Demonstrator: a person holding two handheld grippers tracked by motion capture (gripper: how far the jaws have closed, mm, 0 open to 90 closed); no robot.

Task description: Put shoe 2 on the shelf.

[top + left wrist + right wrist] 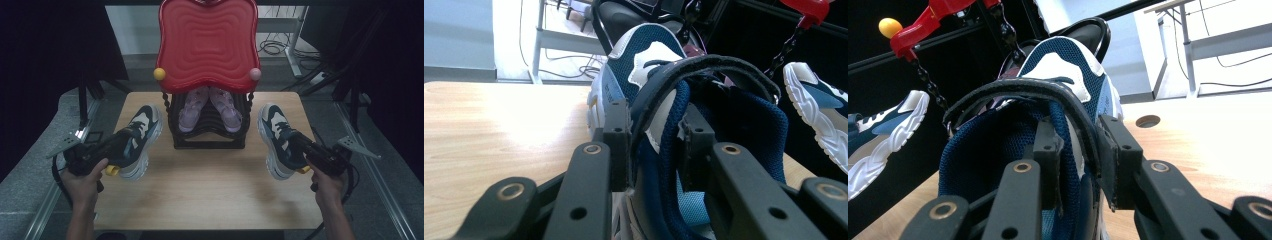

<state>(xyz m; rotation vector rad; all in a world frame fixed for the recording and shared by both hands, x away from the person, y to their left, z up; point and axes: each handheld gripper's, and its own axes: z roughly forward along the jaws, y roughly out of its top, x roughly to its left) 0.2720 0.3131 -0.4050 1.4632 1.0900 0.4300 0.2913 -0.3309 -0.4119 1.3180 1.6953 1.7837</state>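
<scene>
Two navy and white sneakers flank a shoe rack on the wooden table (210, 195). My left gripper (122, 146) is shut on the heel collar of the left sneaker (144, 131), whose toe points away from me. In the left gripper view the jaws (654, 145) clamp the padded side wall of this sneaker (644, 55). My right gripper (301, 150) is shut the same way on the right sneaker (275, 135). Its jaws (1080, 150) pinch that sneaker's collar (1058, 65). I cannot tell whether either sole touches the table.
The black shoe rack (210, 141) stands at the table's far middle, topped by a red wavy shelf (207, 45). A pair of pink shoes (192, 107) sits on its lower shelf. Bare wood lies in front of the rack. Metal rails run along both table sides.
</scene>
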